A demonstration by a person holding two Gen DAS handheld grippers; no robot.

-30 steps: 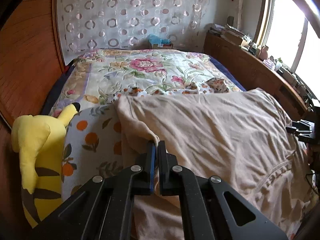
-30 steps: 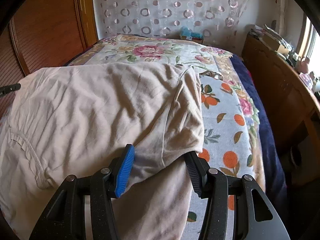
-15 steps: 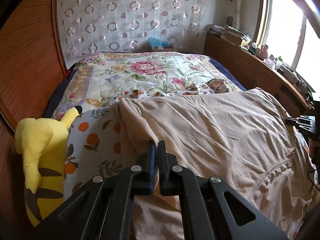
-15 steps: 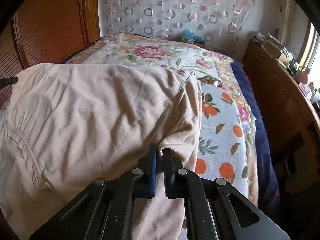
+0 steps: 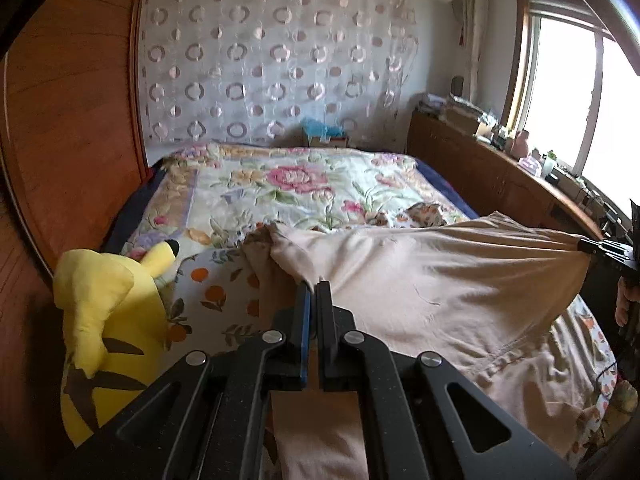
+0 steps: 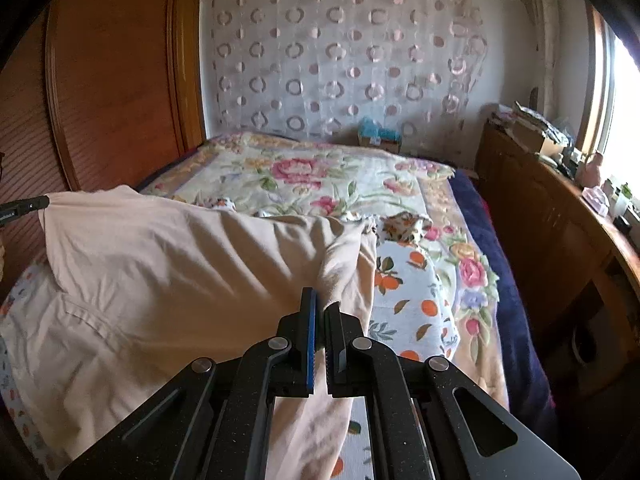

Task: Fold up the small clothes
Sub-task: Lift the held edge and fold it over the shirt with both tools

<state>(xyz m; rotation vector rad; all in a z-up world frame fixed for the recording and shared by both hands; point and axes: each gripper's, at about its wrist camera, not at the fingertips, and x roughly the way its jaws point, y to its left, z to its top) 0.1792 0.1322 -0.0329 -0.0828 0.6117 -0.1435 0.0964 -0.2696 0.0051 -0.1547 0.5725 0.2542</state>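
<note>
Both grippers' jaws pinch the beige garment (image 5: 440,280), whose near hem is cut off below.

floral quilt (image 5: 304,188) apparently open, plush toy (image 5: 104,320) crowding left

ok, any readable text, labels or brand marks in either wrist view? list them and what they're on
None readable.
Left gripper tip in the right wrist view: small white marking, too blurred to read.
Boxes and bottles along the window ledge: too small to show any print.
</note>
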